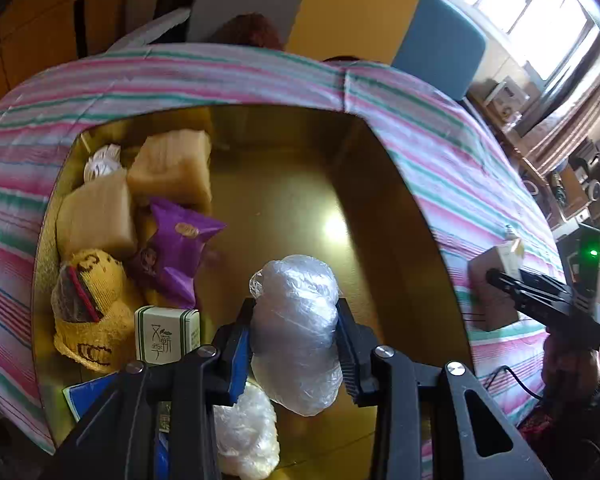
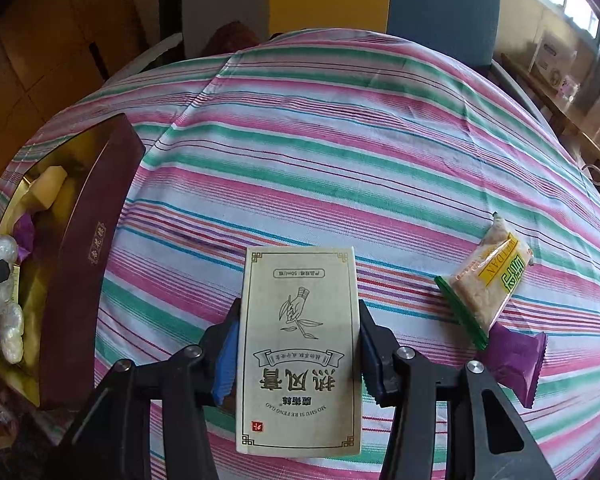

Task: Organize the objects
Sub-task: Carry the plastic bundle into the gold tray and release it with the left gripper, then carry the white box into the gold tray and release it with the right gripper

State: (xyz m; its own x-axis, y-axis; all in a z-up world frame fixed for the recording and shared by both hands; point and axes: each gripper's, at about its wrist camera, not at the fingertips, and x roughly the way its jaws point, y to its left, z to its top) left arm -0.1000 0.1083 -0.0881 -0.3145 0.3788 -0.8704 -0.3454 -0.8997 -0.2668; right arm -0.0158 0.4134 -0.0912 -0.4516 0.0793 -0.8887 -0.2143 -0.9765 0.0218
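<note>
On the left side of the desk (image 2: pixel 340 152), under its striped cloth, the gold-lined box (image 1: pixel 380 184) already holds most of what I've been gathering: two pale wrapped blocks (image 1: pixel 172 168), a purple snack packet (image 1: pixel 176 248), a yellow knitted item (image 1: pixel 96 312), a small green-printed carton (image 1: pixel 164 336) and a crinkled plastic bundle (image 1: pixel 248 436) near the front wall. My left claw (image 1: pixel 296 344) is clamped on a clear plastic-wrapped bundle (image 1: pixel 296 320) and hangs over the bare middle of the box floor; whether the bundle touches the bottom I cannot tell. Moving right, my right claw (image 2: pixel 298 352) is closed on a cream ointment box (image 2: pixel 300 352), held over the cloth, well apart from the big box. Further right, two things lie loose on the cloth, just beside each other: a green-edged snack bag (image 2: pixel 488 280) and a purple wrapper (image 2: pixel 516 356). I judge the job well past halfway: two pieces are in hand to be set down, two more to fetch.
</note>
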